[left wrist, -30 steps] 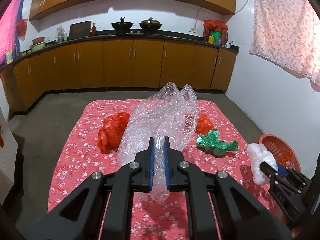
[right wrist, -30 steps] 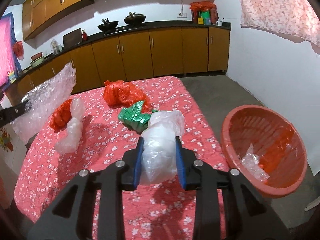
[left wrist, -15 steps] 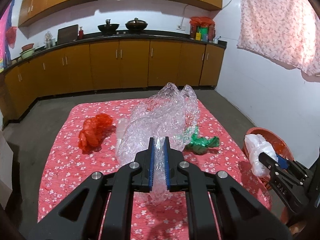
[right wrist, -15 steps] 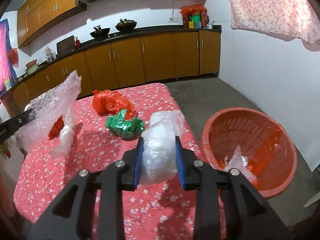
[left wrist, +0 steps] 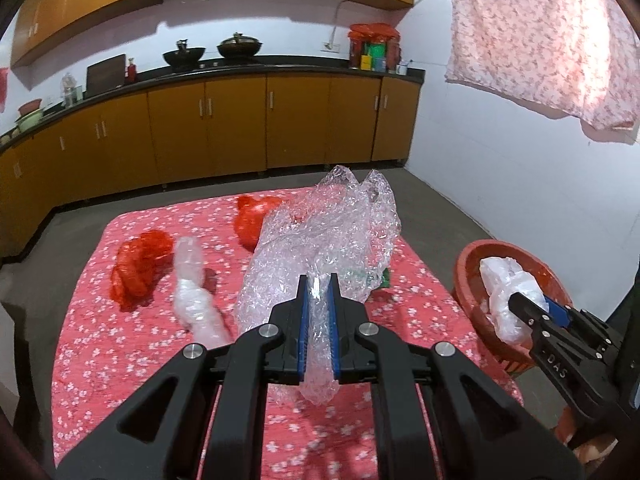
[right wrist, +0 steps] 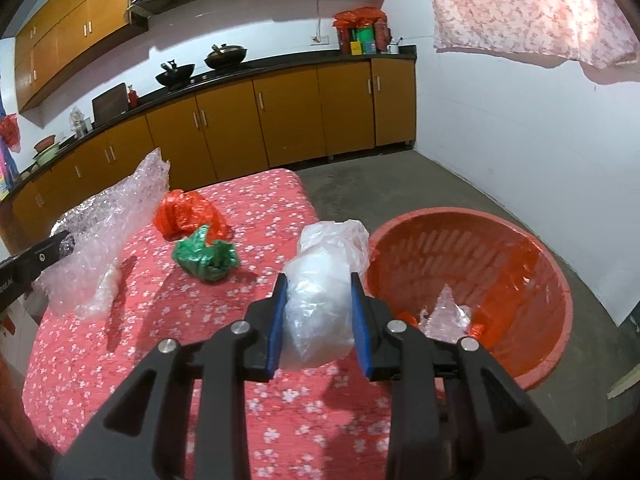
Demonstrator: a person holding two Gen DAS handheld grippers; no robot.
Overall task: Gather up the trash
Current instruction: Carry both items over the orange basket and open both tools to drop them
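Here, two loads held at once above a table draped in a red floral tablecloth point(left wrist: 120, 344). Left gripper point(left wrist: 319, 300) squeezed tight on a big crumpled sheet of bubble wrap point(left wrist: 320, 236), blue pads pinching a narrow fold of it, the rest billowing up and forward over the cloth, a short tail hanging below the jaws. Right gripper point(right wrist: 318, 300) clamped at a narrow spread on a bunched clear plastic bag point(right wrist: 324, 280), pads pressed into both sides, the bag bulging above and below them; seen from the left wrist, held just over the near rim of the basket. Orange plastic basket point(right wrist: 532, 264) on the floor beside the right edge of the table, tilted open toward the camera, some clear plastic scrap point(right wrist: 444, 312) and orange bits already in its bottom. Still on the cloth: a crumpled green wrapper point(right wrist: 206, 256) near the middle, a red plastic bag point(right wrist: 188, 214) just behind it, a second red plastic bag point(left wrist: 138, 266) toward the left side, and a rolled clear plastic piece point(left wrist: 192, 292) next to that. Behind, wooden kitchen cabinets point(left wrist: 240, 128) under a dark counter with two woks point(left wrist: 184, 56). Pink floral cloth point(left wrist: 540, 40) hanging on the right wall.
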